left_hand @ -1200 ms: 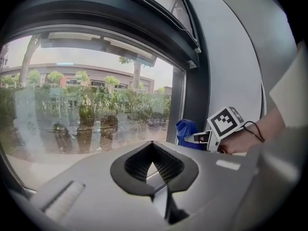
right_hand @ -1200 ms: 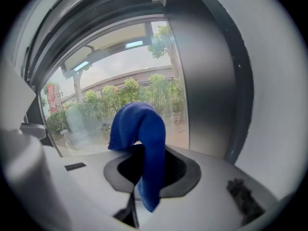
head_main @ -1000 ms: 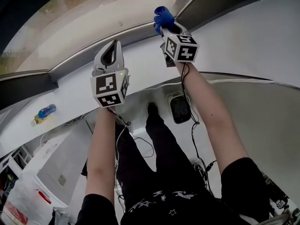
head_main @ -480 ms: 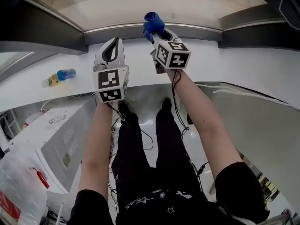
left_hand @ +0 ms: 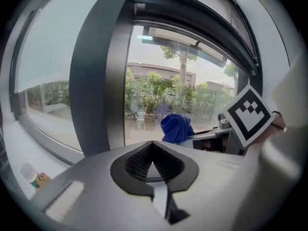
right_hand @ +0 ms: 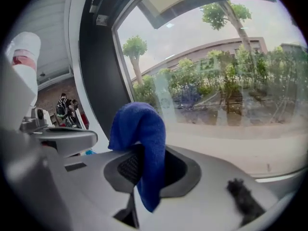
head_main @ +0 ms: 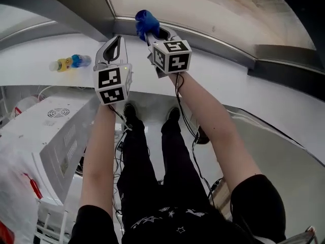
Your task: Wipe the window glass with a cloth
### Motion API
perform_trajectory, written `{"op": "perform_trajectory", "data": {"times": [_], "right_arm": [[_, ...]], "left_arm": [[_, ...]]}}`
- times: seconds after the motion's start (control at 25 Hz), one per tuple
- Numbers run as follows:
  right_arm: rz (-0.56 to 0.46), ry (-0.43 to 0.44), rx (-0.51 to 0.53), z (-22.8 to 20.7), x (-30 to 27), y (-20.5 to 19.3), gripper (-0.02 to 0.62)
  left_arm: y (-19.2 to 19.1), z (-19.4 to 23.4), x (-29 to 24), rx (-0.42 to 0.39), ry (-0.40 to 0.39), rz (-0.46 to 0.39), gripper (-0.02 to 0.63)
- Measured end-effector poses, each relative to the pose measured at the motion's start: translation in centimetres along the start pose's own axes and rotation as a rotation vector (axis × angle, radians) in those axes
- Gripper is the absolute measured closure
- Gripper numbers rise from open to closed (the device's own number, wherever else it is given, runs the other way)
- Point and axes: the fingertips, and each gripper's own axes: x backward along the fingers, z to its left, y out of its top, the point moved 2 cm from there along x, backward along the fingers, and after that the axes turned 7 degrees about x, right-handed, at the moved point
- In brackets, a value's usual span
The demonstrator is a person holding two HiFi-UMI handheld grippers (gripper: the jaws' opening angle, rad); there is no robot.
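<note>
While my head view hides it, the right gripper (right_hand: 144,163) jaws pinch the cloth (right_hand: 138,125); the left gripper (left_hand: 152,154) jaws meet, empty.

Cloth (head_main: 146,22) sits in right gripper's (head_main: 154,33) jaws, up by the window glass (head_main: 203,6), just right of the frame post (head_main: 76,9). Left gripper (head_main: 116,42) beside it on the left, over the sill (head_main: 223,80). Bottle (head_main: 70,62) lies on sill toward its left end.
</note>
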Motion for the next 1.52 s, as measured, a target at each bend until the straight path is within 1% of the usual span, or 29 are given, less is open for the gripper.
{"op": "perform_trajectory", "data": {"times": [0.12, 0.2, 0.28, 0.36, 0.44, 0.52, 0.68, 0.88, 1.0, 1.16, 1.36, 1.52], "right_arm": [[0.000, 0.040, 0.025, 1.4, -3.3, -0.1, 0.518], [-0.008, 0.064, 0.052, 2.4, -5.4, -0.3, 0.518], [-0.020, 0.078, 0.097, 3.3, -7.3, -0.3, 0.518], [-0.023, 0.096, 0.140, 4.1, -9.0, -0.4, 0.518], [-0.018, 0.109, 0.122, 4.4, -10.5, -0.8, 0.518], [-0.021, 0.095, 0.086, 4.2, -11.4, -0.8, 0.518], [-0.039, 0.052, 0.128, 3.4, -11.4, -0.1, 0.518], [-0.022, 0.015, 0.095, 0.5, -8.7, -1.4, 0.518], [-0.014, -0.027, 0.069, -2.2, -6.2, -2.6, 0.518], [-0.011, -0.089, 0.015, -6.4, -2.2, -4.4, 0.518], [-0.001, -0.168, -0.033, -12.3, 3.0, -7.2, 0.518], [-0.005, -0.268, -0.063, -18.7, 8.0, -9.2, 0.518]], "left_arm": [[-0.4, 2.0, -0.3, 0.022, 0.044, -0.031, 0.597], [-0.7, 3.1, -0.7, 0.050, 0.062, -0.049, 0.598], [-1.2, 3.6, -1.1, 0.058, 0.059, -0.051, 0.597], [-1.5, 3.9, -1.5, 0.047, 0.052, -0.051, 0.598], [-1.8, 4.3, -1.6, 0.047, 0.045, -0.053, 0.598], [-2.1, 4.6, -1.6, 0.049, 0.042, -0.054, 0.598], [-2.7, 5.2, -1.4, 0.042, 0.059, -0.051, 0.597], [-3.1, 4.5, -1.7, 0.032, 0.069, -0.026, 0.597], [-2.8, 2.8, -2.2, 0.014, 0.052, -0.021, 0.597], [-2.7, -1.0, -3.0, -0.013, 0.013, -0.020, 0.597], [-3.7, -7.2, -4.2, -0.035, -0.043, -0.002, 0.597], [-4.4, -13.3, -6.1, -0.070, -0.117, 0.007, 0.598]]}}
